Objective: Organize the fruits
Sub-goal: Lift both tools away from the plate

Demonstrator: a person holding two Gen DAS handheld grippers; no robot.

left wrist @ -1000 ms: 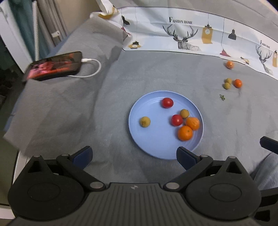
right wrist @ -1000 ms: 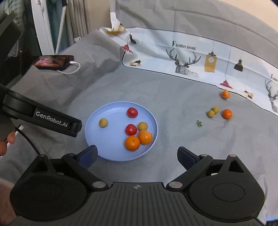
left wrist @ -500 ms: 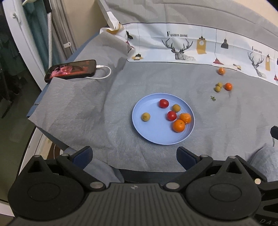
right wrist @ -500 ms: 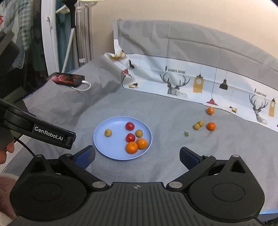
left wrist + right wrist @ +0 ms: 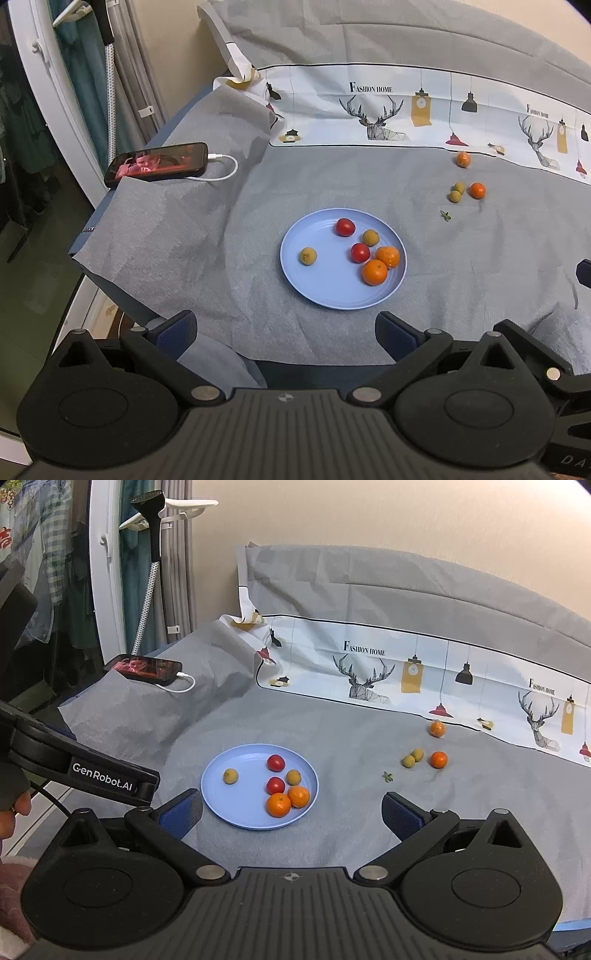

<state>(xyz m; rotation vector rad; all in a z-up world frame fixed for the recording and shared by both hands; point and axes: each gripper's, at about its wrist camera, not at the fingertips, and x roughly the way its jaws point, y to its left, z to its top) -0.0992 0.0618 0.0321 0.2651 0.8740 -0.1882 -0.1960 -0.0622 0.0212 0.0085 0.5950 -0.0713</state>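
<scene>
**Six on the plate, four out on the cloth**

Both tools hang back from the action. The left gripper [image 5: 284,325] stands wide open and holds nothing; the right gripper [image 5: 291,812] likewise, jaws spread, nothing between them. Neither touches any fruit.

Centre of the right wrist view sits the blue plate [image 5: 225,805], flat on the grey cloth [image 5: 351,842]. Count it off: two red tomatoes [image 5: 276,763], two oranges [image 5: 278,804] touching each other at the near rim, two small yellow-green fruits [image 5: 230,776]. Six plated.

Right of centre, well apart from the plate, the stragglers: two loose oranges [image 5: 439,759], one of them up by the patterned strip [image 5: 369,664], and a touching pair of loose yellow-green fruits [image 5: 412,758]. One green stem scrap [image 5: 387,776] lies between them and the plate.

The dangers, as I judge them: round fruit rolls on soft, creased cloth, so a clumsy pinch could send one away. The touching pair invites a double grab or a nudged neighbour. A drop onto the crowded near rim might knock an orange off. A phone [image 5: 147,668] on its cable sits at upper left, out of the path.
</scene>
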